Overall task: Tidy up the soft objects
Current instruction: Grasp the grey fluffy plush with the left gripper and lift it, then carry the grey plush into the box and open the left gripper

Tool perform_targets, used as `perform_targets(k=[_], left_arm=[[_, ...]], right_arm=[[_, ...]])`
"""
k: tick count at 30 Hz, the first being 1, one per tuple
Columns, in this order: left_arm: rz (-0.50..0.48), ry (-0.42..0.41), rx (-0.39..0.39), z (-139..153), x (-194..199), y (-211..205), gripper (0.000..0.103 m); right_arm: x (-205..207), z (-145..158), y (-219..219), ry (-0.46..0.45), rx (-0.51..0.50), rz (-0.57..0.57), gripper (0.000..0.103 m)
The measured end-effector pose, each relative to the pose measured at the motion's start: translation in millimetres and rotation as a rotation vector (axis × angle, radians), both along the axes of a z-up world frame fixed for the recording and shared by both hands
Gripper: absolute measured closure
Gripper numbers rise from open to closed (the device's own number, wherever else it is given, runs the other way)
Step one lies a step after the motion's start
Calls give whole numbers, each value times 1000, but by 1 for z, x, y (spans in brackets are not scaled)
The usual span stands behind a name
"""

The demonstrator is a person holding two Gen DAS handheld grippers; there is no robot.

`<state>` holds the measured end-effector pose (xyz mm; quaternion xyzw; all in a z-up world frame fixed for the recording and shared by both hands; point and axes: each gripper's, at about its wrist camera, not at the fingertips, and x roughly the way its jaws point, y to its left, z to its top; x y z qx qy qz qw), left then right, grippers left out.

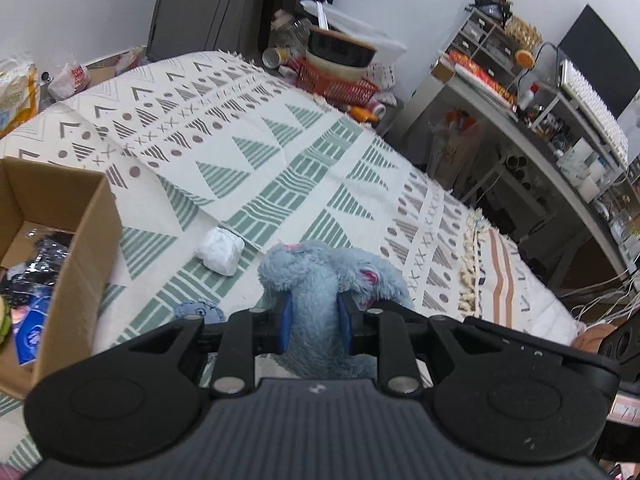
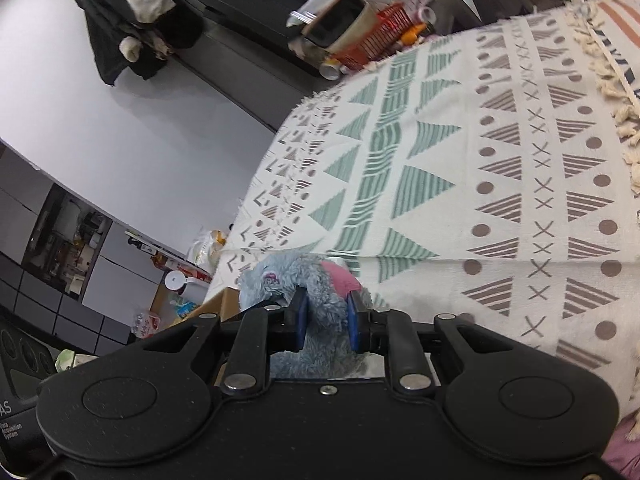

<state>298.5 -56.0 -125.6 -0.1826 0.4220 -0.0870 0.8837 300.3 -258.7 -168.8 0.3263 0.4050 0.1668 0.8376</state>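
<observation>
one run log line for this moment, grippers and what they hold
left gripper: shut on blue plush toy | right gripper: shut on same toy | cardboard box: open, left

- I see the blue plush toy (image 1: pixel 320 276), fluffy with pink patches, raised above the patterned blanket (image 1: pixel 280 152), pinched at two places.
- I see a crumpled white soft lump (image 1: pixel 220 251) lying on that blanket, between the toy and the cardboard box (image 1: pixel 80 216).

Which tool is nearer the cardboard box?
Left. The left tool, shut on the plush, has the box close by on its left side. The right tool, also gripping the plush, sees only the box's edge beyond it.
</observation>
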Motion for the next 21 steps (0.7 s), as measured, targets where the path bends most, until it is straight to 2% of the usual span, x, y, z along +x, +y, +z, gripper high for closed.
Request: perform_targets(k=[9, 21], left_arm=[[28, -82, -18, 27, -20, 21, 80], [79, -115, -72, 41, -31, 56, 80]], right_arm=[[-12, 35, 26, -63, -54, 16, 83], [-19, 57, 66, -103, -113, 25, 83]])
